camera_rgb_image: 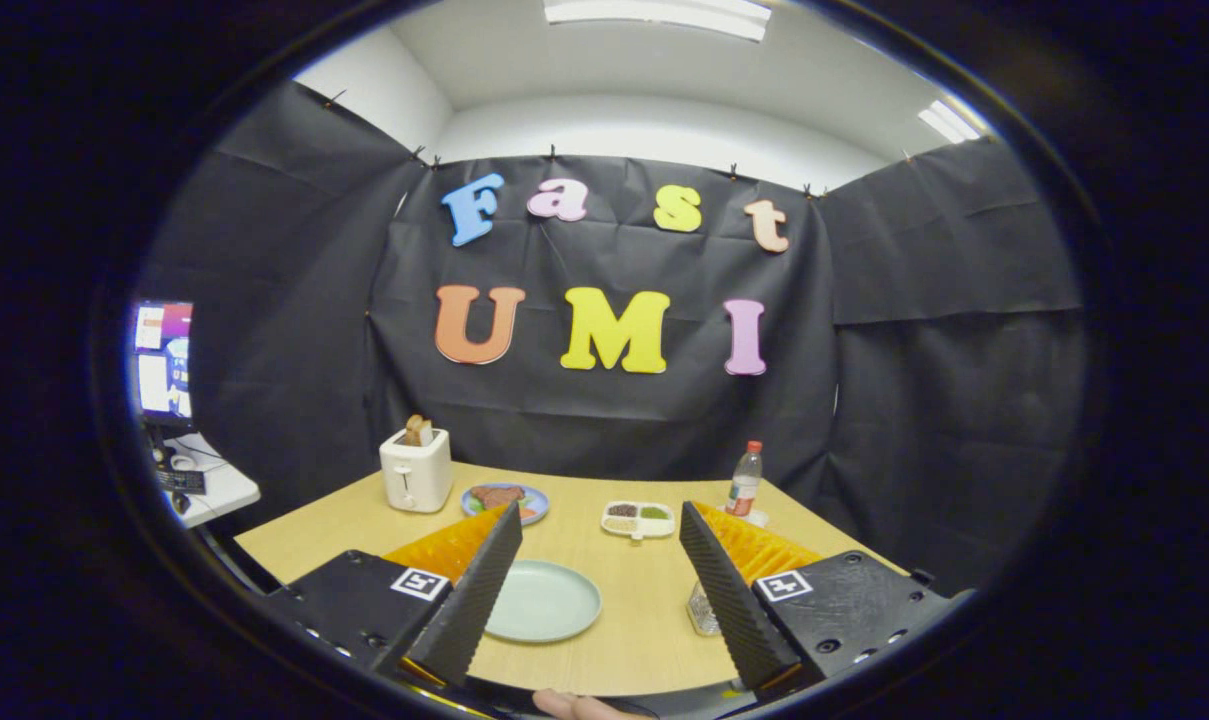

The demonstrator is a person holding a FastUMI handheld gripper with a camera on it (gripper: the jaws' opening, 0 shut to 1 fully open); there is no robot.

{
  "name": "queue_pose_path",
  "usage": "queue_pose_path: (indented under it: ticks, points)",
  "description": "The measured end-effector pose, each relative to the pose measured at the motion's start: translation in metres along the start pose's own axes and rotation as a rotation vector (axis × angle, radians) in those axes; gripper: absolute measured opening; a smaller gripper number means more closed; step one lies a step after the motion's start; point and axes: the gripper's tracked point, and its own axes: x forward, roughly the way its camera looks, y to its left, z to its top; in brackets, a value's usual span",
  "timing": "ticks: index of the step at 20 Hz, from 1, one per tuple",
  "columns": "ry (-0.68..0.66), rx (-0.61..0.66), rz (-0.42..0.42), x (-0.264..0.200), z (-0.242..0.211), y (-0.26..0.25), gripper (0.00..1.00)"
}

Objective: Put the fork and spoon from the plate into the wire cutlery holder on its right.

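Observation:
A pale green plate lies on the wooden table, just ahead of my left finger, and its visible surface is bare. The wire cutlery holder stands to the plate's right, mostly hidden behind my right finger. I cannot make out a fork or a spoon. My gripper hangs above the table's near side, open wide, with nothing between its fingers.
At the table's far side stand a white toaster with toast in it, a blue plate of food, a white divided dish and a red-capped bottle. A side desk with a monitor is at the left. A fingertip shows below.

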Motion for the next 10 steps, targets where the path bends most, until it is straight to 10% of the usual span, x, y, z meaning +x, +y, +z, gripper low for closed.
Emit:
queue_pose_path:
  ticks: [10]
  points:
    - [-0.012,0.016,-0.001,0.0004,0.0006,-0.0035,0.95]
